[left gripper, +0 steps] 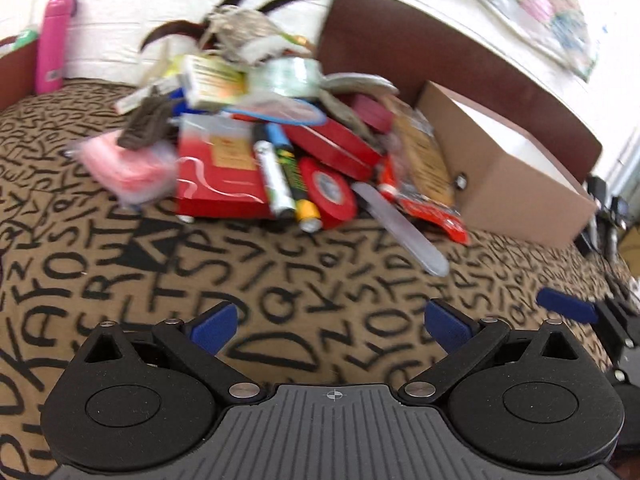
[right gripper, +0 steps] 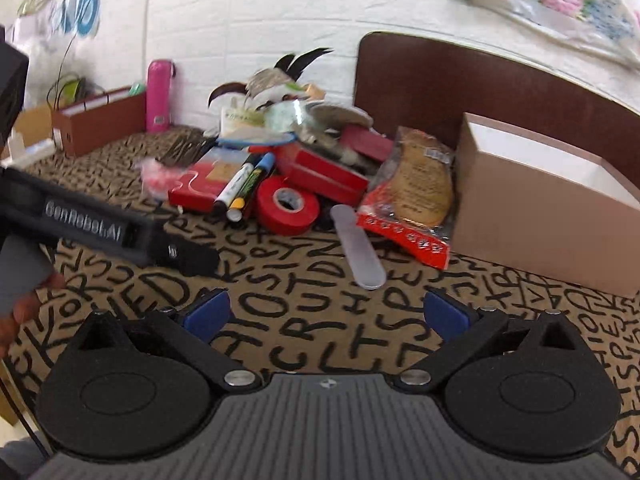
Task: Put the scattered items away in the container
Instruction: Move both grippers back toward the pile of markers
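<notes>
Both jaws spread wide, nothing held: left gripper (left gripper: 330, 322) and right gripper (right gripper: 326, 316) hovering over the letter-print cloth (right gripper: 312, 320) near the desk's front edge. Messy pile toward the back wall: red tape roll (right gripper: 287, 205), markers (right gripper: 244, 184), red box (right gripper: 320, 174), snack packet (right gripper: 416, 196), flat nail file (right gripper: 358, 246) sticking out front. Cardboard box (right gripper: 540, 216) just beside the packet, at the right edge.

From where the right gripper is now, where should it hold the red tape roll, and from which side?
Grip the red tape roll across its outer wall, coming from the front edge of the pile. It leans there, hole facing forward, with its near side free; markers crowd its left. The right gripper is open and roughly facing it.
</notes>
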Demonstrator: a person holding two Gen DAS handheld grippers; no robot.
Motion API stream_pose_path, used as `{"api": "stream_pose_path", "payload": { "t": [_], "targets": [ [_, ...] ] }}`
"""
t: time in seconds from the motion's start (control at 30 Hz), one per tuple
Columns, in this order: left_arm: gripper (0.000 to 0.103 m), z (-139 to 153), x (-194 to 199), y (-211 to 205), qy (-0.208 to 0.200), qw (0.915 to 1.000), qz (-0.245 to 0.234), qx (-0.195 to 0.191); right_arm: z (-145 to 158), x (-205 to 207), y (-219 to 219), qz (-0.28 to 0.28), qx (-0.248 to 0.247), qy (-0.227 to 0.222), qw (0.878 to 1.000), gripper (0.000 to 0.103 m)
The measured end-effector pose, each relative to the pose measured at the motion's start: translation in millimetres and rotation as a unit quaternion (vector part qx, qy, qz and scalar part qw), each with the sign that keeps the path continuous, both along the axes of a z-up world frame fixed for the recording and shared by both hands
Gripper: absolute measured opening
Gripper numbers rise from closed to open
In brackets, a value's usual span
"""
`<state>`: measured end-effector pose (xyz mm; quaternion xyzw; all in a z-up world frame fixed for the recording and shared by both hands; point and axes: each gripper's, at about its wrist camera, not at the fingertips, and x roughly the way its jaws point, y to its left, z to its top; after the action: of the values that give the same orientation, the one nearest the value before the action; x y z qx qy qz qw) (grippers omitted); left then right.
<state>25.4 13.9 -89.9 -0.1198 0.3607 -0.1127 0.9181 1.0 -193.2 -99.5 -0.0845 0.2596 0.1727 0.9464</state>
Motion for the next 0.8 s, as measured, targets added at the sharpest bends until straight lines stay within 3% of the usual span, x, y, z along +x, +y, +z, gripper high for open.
{"api": "stream_pose_path", "payload": {
  "t": [0.23,0.43,0.7,0.8],
  "targets": [
    [0.1,-3.9,22.4,9.0,-0.002,0.9999,0.002,-0.014,-5.0,20.2,1.8,-0.024,0.027,0.034,0.999,0.102],
    [0.095,-7.1,47.7,-12.0,-0.003,0.9994,-0.033,-0.012,-15.3,35.0,4.6,-0.034,0.019,0.045,0.998,0.102],
    [0.071,-24.6,82.8,-23.9,0.026,0.9991,-0.007,-0.033,-26.0,51.8,7.1,-0.023,0.001,0.044,0.999,0.099],
    [0.067,-26.3,95.1,-28.5,0.027,0.9989,0.009,-0.038,-32.1,61.8,8.0,-0.024,0.0,0.049,0.999,0.099]
  ]
}}
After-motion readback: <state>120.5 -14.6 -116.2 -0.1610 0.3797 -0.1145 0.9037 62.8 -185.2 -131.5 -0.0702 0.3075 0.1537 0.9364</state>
